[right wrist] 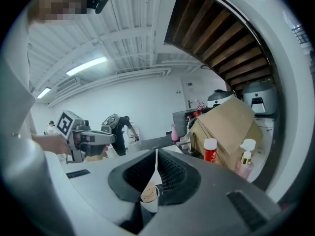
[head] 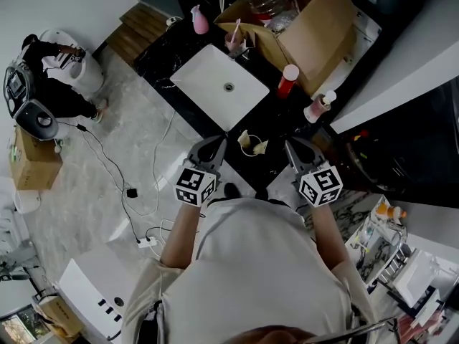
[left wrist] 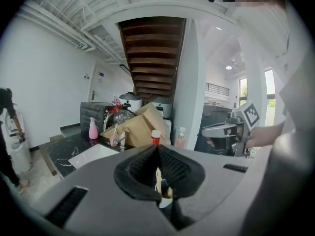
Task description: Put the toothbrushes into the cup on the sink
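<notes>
White packet [head: 251, 143] pinched by left gripper [head: 218, 143], right gripper [head: 291, 146].

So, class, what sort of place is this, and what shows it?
Probably a washbasin counter set up in an open, workshop-like room: a white sink set in a black marble counter, a pump bottle beside it, and a cardboard box.

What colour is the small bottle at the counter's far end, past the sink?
Pink. The bottle shows best in the head view.
</notes>
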